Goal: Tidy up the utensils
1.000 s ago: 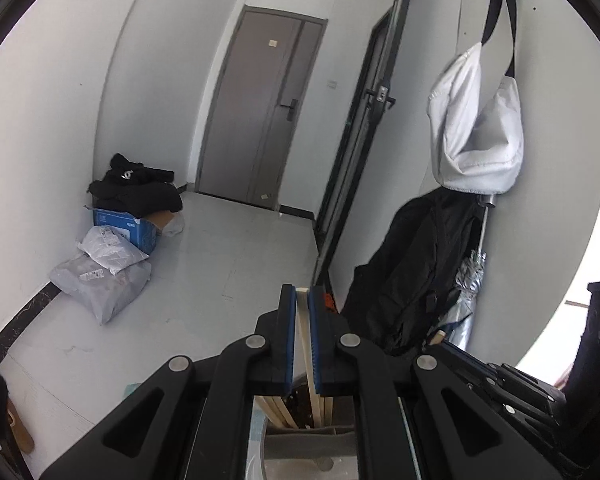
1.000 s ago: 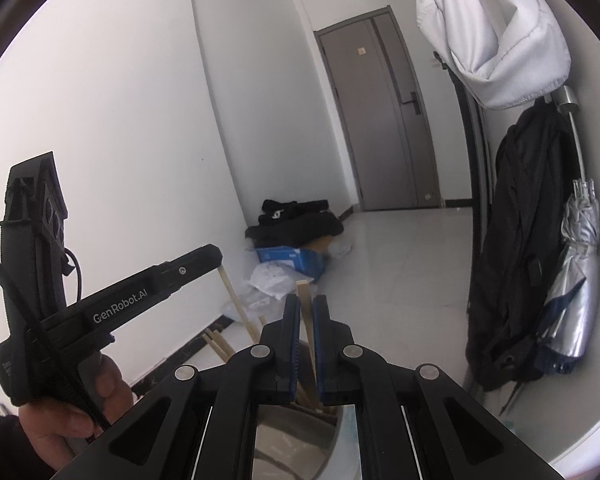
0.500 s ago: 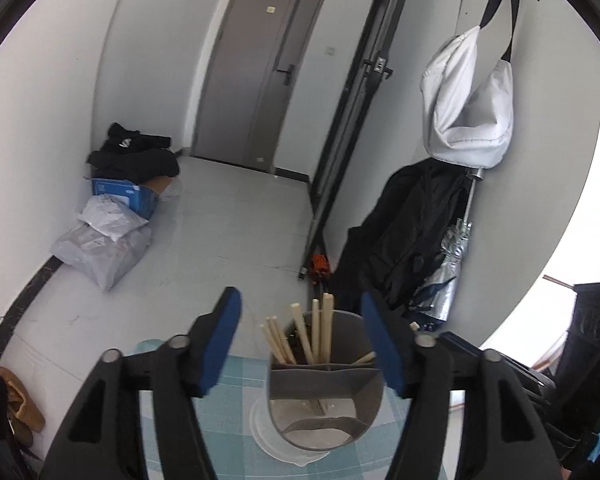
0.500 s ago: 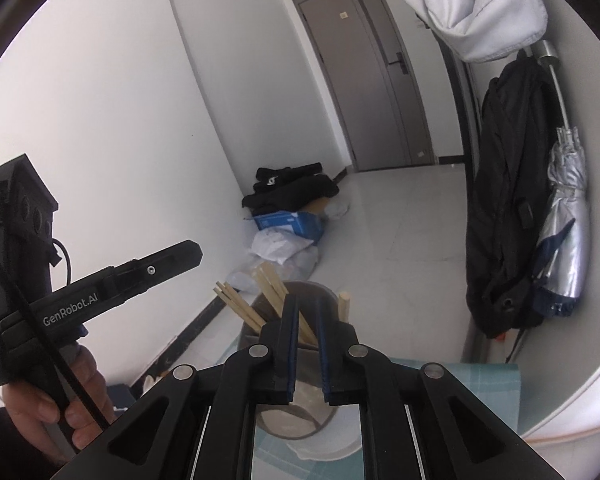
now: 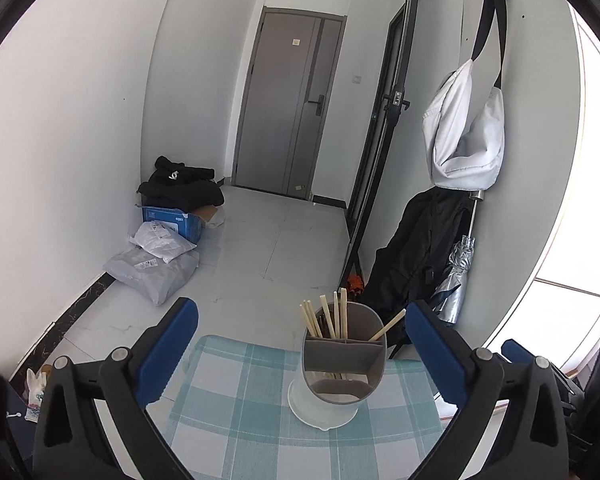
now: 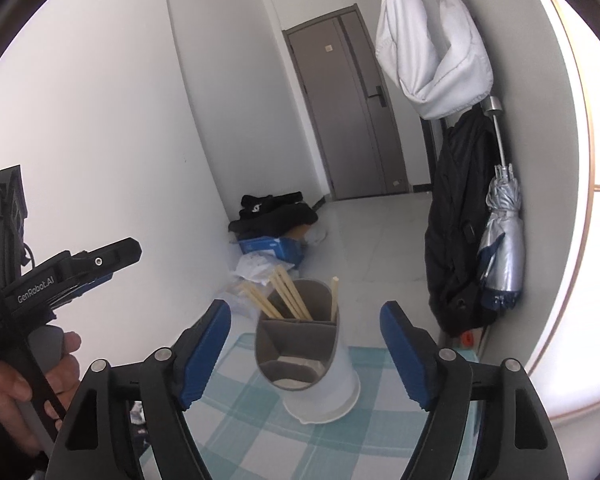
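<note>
A grey utensil holder [image 5: 344, 364] with inner dividers stands on a white base on the checked tablecloth [image 5: 236, 408]. Several wooden chopsticks [image 5: 332, 318] stand in its far compartments. It also shows in the right wrist view [image 6: 300, 344] with its chopsticks [image 6: 284, 294]. My left gripper [image 5: 300, 344] is open and empty, raised in front of the holder. My right gripper [image 6: 306, 340] is open and empty, also raised in front of the holder. The left gripper's body [image 6: 60, 276] shows at the left of the right wrist view, in a hand.
The small table's far edge [image 5: 252, 344] drops to a tiled floor. Parcels and a blue box [image 5: 168, 240] lie by the left wall. A black bag and a folded umbrella [image 5: 456, 272] hang on the right wall, close to the table.
Both grippers were shut on chopsticks a second ago. Both have opened and drawn back and up; the chopsticks now stand in the holder.
</note>
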`<state>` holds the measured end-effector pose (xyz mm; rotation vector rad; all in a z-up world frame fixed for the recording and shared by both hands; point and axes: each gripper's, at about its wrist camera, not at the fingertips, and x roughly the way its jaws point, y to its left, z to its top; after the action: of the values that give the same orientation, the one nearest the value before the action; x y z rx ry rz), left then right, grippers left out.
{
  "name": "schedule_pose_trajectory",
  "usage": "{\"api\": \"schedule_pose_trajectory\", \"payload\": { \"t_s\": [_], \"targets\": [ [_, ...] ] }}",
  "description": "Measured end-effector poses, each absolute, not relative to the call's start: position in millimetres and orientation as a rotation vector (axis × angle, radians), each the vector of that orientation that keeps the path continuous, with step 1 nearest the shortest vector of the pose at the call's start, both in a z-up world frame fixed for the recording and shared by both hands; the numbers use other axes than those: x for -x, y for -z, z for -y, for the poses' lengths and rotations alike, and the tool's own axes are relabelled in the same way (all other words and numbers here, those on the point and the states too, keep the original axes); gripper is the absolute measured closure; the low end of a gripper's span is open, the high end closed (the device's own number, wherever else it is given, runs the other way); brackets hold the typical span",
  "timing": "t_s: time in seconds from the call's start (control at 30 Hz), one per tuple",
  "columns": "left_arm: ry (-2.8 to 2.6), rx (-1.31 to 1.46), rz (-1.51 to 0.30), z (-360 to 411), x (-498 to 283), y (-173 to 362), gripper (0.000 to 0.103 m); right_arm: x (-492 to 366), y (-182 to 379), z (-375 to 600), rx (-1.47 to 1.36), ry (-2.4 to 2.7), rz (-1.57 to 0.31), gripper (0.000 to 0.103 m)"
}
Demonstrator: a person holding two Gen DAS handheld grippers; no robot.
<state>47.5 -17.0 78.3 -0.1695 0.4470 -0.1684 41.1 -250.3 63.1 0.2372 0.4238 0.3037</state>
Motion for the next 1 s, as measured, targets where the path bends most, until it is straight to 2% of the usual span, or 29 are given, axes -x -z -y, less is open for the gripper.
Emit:
{"api": "schedule_pose_trajectory", "payload": {
  "t_s": [0.17, 1.0],
  "targets": [
    [0.172, 0.14, -0.433, 16, -25, -80, 0.001, -9, -67, 246, -0.198, -0.235, -0.368, 0.0],
    [0.123, 0.101, -0.402, 17, 27, -21, 0.001, 58, -22, 232, -0.121, -0.192, -0.371, 0.0]
  ]
}}
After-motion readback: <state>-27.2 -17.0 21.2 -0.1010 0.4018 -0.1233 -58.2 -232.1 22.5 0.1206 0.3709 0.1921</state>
